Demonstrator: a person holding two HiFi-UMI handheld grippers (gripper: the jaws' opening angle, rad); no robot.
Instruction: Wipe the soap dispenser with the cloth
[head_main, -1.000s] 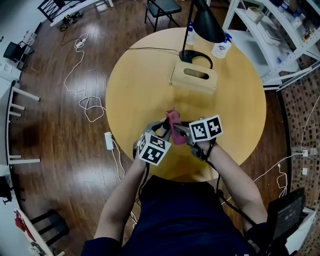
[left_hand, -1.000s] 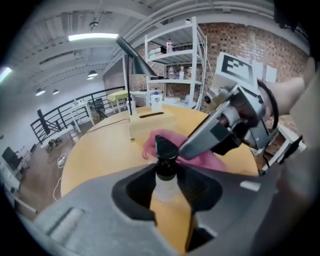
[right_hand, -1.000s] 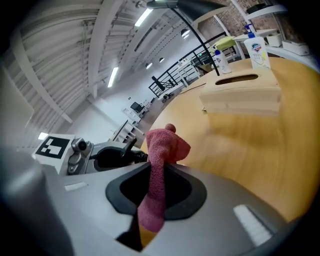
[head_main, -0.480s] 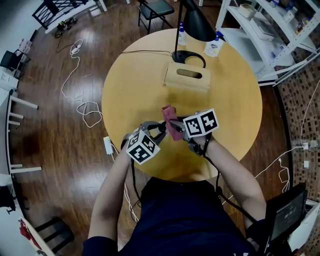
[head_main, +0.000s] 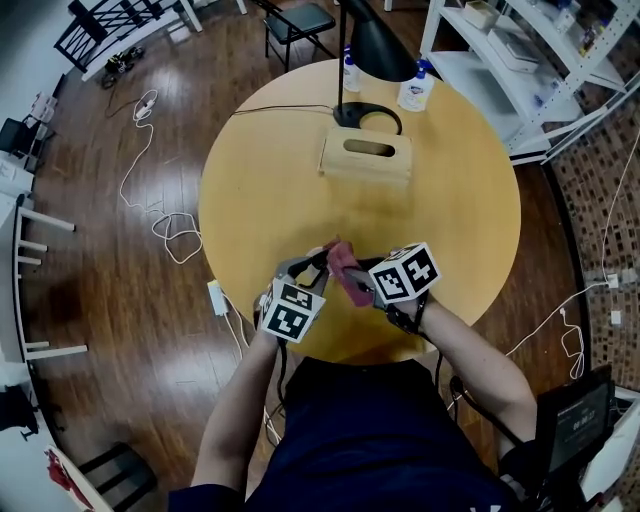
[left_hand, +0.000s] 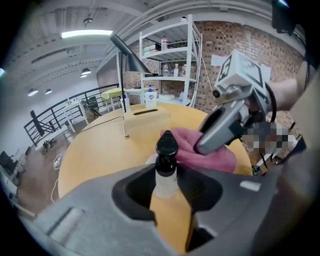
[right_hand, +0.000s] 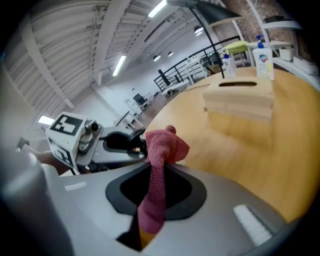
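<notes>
My left gripper (left_hand: 167, 186) is shut on a small soap dispenser (left_hand: 165, 175) with a pale body and a black pump top (left_hand: 166, 144), held upright above the near edge of the round table (head_main: 450, 210). A pink cloth (right_hand: 161, 150) hangs from my right gripper (right_hand: 157, 189), which is shut on it. The cloth's bunched end (left_hand: 207, 154) lies against the right side of the dispenser, just behind the pump. In the head view the two grippers meet tip to tip, left gripper (head_main: 316, 270) and right gripper (head_main: 352, 280), with the cloth (head_main: 343, 257) between them; the dispenser is mostly hidden there.
A wooden tissue box (head_main: 366, 156) sits mid-table, with a black desk lamp (head_main: 372, 45) and two bottles (head_main: 414, 88) behind it at the far edge. White shelving (head_main: 520, 50) stands at the right, a chair (head_main: 300, 20) beyond the table. Cables and a power strip (head_main: 217, 297) lie on the floor to the left.
The right gripper has shifted and rolled slightly with the cloth against the dispenser. The left gripper has kept its hold almost still. The head camera has drifted.
</notes>
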